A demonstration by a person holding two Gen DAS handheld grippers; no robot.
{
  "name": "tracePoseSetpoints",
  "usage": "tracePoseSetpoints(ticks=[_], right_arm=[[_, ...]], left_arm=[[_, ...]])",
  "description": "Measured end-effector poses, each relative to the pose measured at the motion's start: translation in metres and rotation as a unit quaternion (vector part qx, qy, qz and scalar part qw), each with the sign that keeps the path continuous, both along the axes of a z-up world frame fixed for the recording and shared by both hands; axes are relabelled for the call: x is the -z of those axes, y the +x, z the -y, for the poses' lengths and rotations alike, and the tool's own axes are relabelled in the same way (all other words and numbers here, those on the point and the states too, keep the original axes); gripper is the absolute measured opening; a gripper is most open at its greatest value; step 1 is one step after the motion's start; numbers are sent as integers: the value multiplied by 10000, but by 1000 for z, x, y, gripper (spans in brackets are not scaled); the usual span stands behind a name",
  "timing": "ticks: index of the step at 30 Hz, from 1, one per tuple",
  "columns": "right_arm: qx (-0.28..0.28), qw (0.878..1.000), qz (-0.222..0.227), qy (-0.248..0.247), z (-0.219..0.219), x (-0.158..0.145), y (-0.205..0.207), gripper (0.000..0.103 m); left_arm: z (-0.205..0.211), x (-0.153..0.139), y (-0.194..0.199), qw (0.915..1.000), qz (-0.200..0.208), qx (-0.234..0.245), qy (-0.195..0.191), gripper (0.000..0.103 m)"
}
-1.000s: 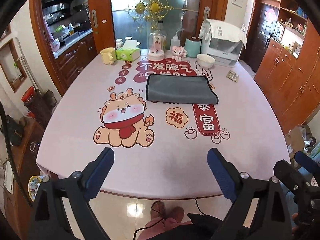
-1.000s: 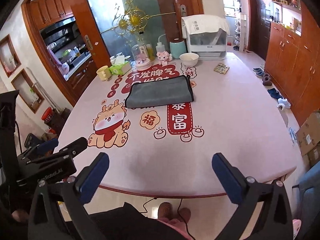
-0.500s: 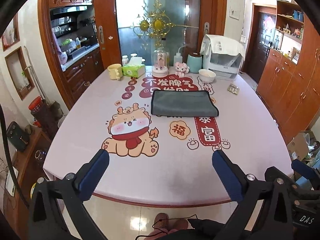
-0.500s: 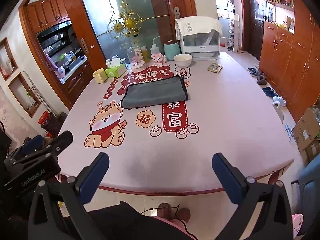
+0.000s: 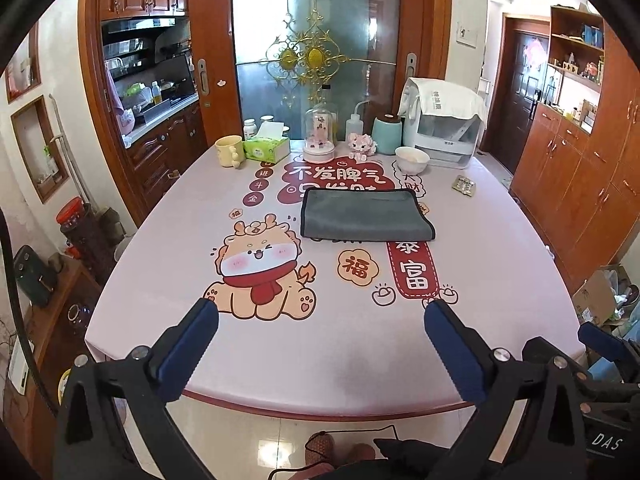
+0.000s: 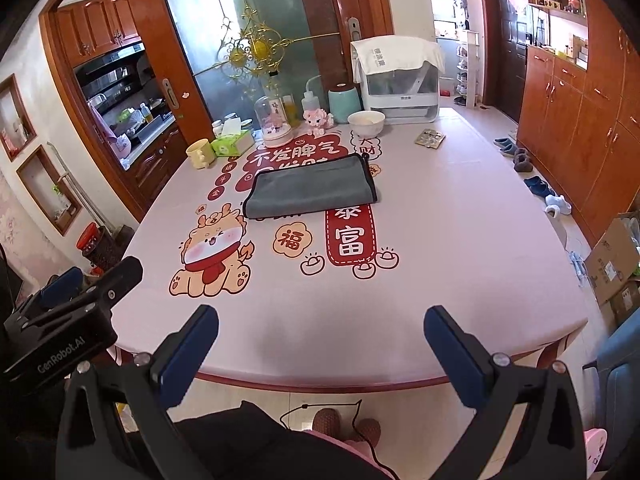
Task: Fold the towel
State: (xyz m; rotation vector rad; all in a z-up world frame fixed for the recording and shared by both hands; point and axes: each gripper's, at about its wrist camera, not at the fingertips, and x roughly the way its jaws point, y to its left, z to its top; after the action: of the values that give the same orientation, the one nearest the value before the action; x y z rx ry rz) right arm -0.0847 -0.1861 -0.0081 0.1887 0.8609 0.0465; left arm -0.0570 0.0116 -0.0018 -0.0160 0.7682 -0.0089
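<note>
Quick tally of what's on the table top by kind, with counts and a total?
Towel: 1
Mug: 1
Tissue box: 1
Glass dome ornament: 1
Squeeze bottle: 1
Pink toy figure: 1
Teal canister: 1
Bowl: 1
White appliance: 1
Blister pack: 1
Small jars behind the tissue box: count unclear
Total: 10 plus the jars

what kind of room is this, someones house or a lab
Most likely a home dining area beside a kitchen. A large table with a cartoon-print cover holds a folded grey towel, a tissue box and a bowl; slippers lie by wooden cabinets.
</note>
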Motion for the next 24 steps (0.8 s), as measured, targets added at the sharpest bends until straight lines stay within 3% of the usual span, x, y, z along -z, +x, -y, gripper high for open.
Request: tracePoseSetpoints(ticks=[24], right_arm=[[-70,9998,-187,-44,-7,7,17,103]], left_arm=[[-5,8,17,9998,-203,-42,7,102]])
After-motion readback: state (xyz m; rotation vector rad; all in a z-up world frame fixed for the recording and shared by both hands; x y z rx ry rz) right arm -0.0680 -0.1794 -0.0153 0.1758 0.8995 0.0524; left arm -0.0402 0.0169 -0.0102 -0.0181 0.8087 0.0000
